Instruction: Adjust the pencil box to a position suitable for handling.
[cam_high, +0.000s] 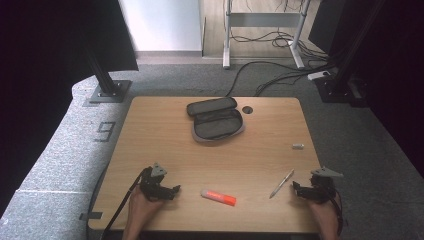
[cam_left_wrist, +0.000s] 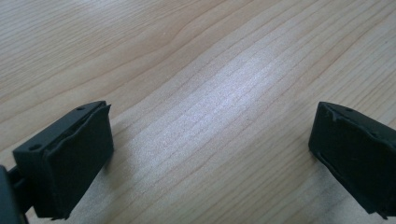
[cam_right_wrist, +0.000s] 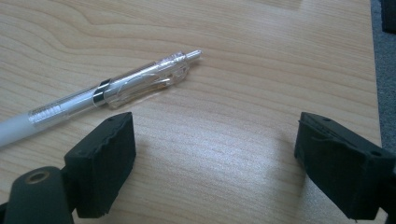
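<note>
On the wooden table (cam_high: 150, 135) an open grey pencil case (cam_high: 216, 120) lies at the far middle. An orange and white marker (cam_high: 218, 197) rests near the front edge. A clear pen (cam_high: 281, 183) lies right of it. My left gripper (cam_high: 170, 191) sits low at the front left, open, with bare wood between its jaws (cam_left_wrist: 210, 154). At the front right my right gripper (cam_high: 296, 189) is open too, and the pen (cam_right_wrist: 112, 93) lies just beyond its left jaw, untouched.
A small white cap or eraser (cam_high: 298, 146) lies near the table's right edge. A round cable hole (cam_high: 247, 109) is beside the case. Dark stands and cables (cam_high: 280, 75) occupy the grey floor behind the table.
</note>
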